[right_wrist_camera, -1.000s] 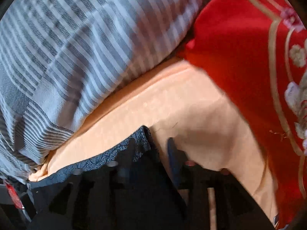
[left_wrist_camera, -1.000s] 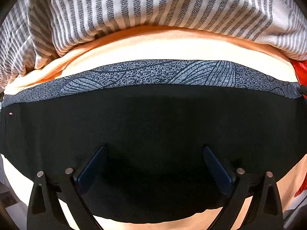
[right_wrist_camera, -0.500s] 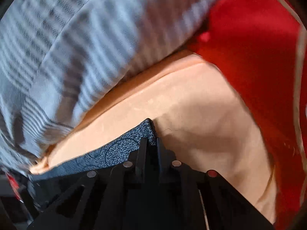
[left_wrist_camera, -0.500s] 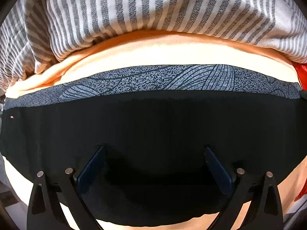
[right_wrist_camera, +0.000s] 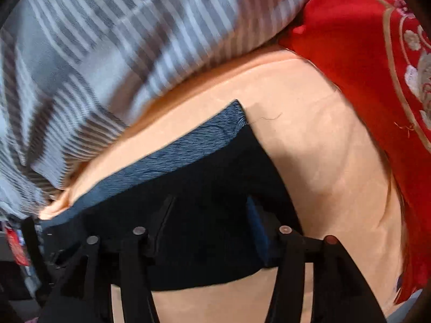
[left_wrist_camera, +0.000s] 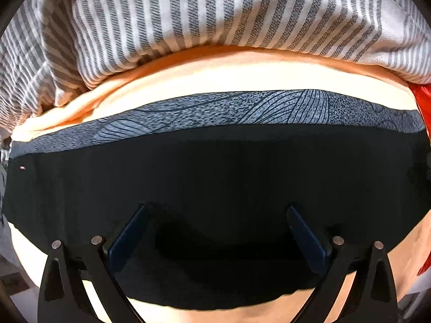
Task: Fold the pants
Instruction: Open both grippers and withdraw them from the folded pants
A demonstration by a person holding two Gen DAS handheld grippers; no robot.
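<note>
A pale orange sheet (left_wrist_camera: 215, 75) covers the soft surface and glows under bright light at mid-frame in the left wrist view. A grey-and-white striped blanket (left_wrist_camera: 215, 13) is heaped across the top, and a red cloth with gold floral embroidery (right_wrist_camera: 363, 53) fills the right wrist view's upper right.

One black pants (left_wrist_camera: 215, 177), one striped cloth (left_wrist_camera: 215, 13), one red cloth (right_wrist_camera: 350, 40) — perhaps more unseen.

The pants (left_wrist_camera: 215, 177) are matt black cloth with a speckled grey knit waistband (left_wrist_camera: 215, 107). The striped blanket (left_wrist_camera: 215, 13) looks coarsely woven; the red cloth (right_wrist_camera: 350, 40) is glossy.
</note>
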